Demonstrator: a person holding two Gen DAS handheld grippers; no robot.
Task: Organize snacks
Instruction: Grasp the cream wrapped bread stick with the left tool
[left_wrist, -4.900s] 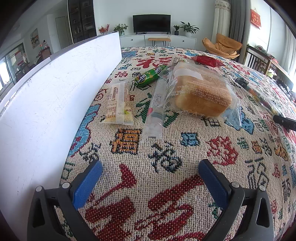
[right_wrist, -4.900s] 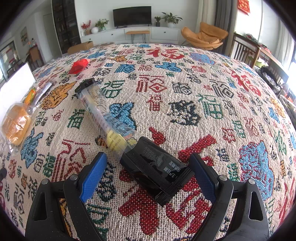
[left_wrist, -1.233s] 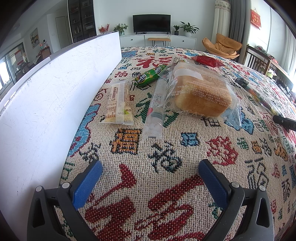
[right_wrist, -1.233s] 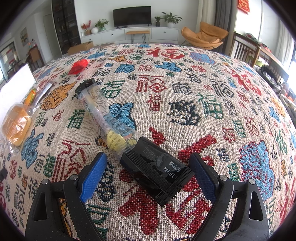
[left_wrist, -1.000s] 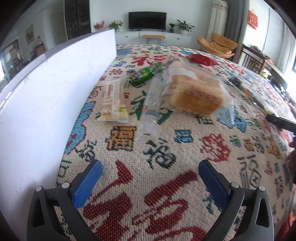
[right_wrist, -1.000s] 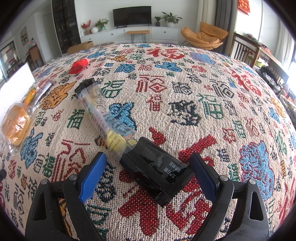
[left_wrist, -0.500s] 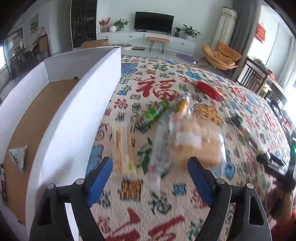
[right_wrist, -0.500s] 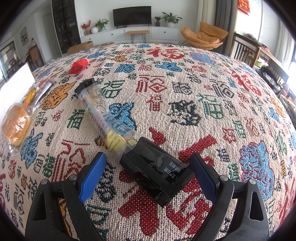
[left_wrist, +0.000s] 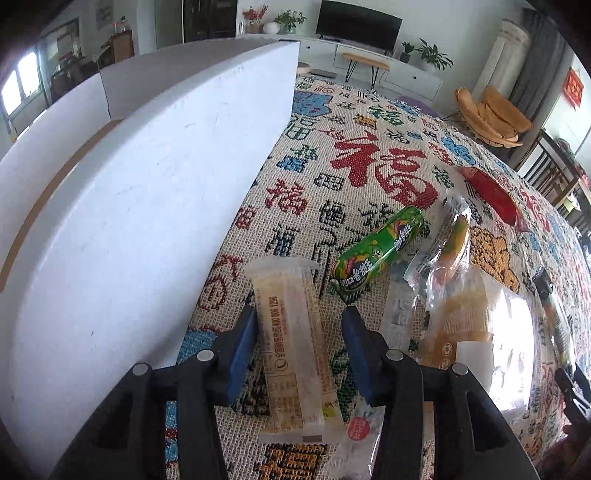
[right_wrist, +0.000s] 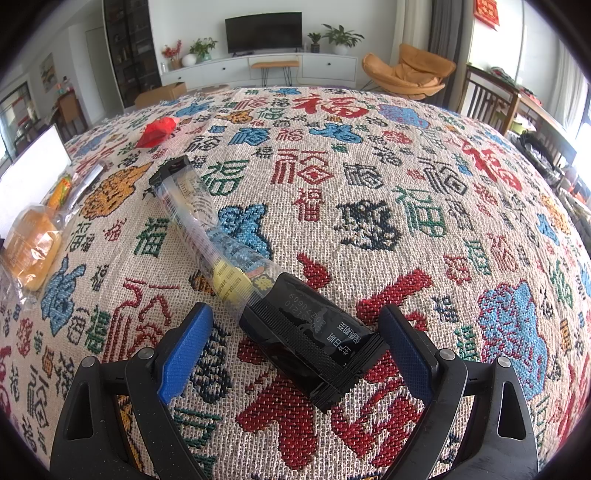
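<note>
Moved forward since earlier: left gripper (left_wrist: 299, 332), jaws closing around pale wafer packet (left_wrist: 291, 343) lying at white box's (left_wrist: 147, 206) 4 o'clock. Right gripper (right_wrist: 295, 339) resting released, straddling black-ended tube packet (right_wrist: 310, 332).

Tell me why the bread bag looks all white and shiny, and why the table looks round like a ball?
Left wrist view: daylight glares off the clear bread bag, washing out its right side. Right wrist view: the fisheye lens bulges the flat tablecloth into a dome, and the picture's corners go black.
</note>
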